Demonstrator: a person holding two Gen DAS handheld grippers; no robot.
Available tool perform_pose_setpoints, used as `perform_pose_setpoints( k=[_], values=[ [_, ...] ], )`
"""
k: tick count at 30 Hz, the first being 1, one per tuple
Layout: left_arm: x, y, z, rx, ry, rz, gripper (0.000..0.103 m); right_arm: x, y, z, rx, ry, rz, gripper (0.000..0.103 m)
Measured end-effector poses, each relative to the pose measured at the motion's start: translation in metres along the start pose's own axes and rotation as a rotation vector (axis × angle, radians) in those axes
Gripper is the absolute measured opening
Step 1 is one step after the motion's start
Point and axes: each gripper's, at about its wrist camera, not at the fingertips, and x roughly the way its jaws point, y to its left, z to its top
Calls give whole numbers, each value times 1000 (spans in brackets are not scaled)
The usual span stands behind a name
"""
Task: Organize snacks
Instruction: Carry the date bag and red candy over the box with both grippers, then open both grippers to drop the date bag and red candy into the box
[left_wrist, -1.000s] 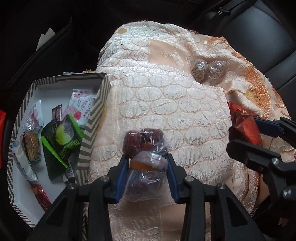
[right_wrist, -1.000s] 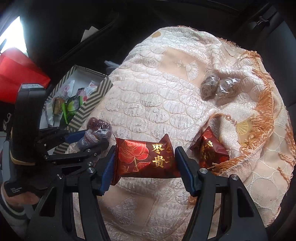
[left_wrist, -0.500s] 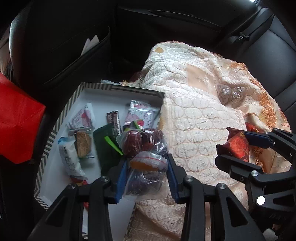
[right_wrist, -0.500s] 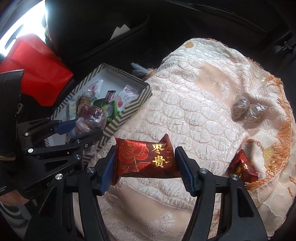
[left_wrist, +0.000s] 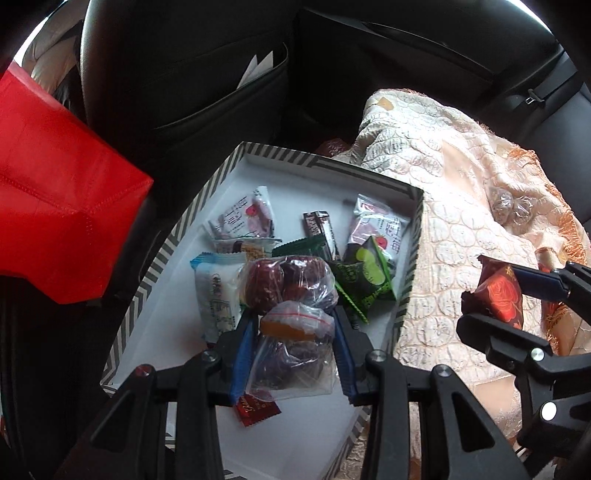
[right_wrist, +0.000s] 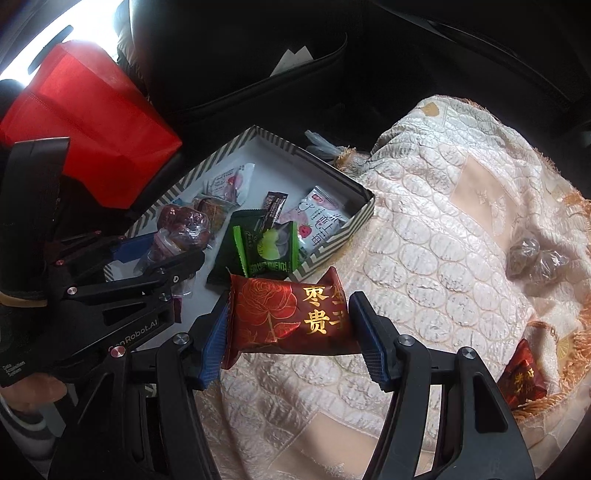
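My left gripper (left_wrist: 293, 328) is shut on a clear zip bag of dark red dates (left_wrist: 290, 286) and hangs over the striped-rim white box (left_wrist: 325, 164). In the right wrist view that left gripper (right_wrist: 159, 254) and its bag of dates (right_wrist: 183, 225) sit above the box's (right_wrist: 332, 177) near-left part. My right gripper (right_wrist: 290, 328) is shut on a red rose-printed snack packet (right_wrist: 288, 314), above the cream blanket (right_wrist: 424, 240) just outside the box's near corner. The left wrist view shows the right gripper (left_wrist: 517, 295) with the red packet (left_wrist: 500, 297) at the right.
Several wrapped snacks lie in the box, among them a green lime packet (left_wrist: 364, 275). A second red packet (right_wrist: 522, 376) and a clear bag of brown balls (right_wrist: 535, 260) rest on the blanket. A red bag (left_wrist: 55, 206) stands left of the box; black car seats surround everything.
Both grippers have carried their loads leftward, from over the blanket toward the box. The bag of dates now hangs over the box's inside; the red packet has reached the box's corner.
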Motion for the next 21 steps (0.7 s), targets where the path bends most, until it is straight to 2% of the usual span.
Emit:
perform_pose_setpoints(
  k=[7, 16, 21],
  values=[
    [13, 23, -8, -42, 25, 20, 42, 19, 11, 14, -18, 18, -2, 62],
    [24, 34, -21, -57, 56, 36, 42, 53, 30, 32, -56, 54, -8, 62],
    [27, 42, -24, -73, 59, 57, 42, 66, 44, 34, -77, 73, 19, 62]
  ],
)
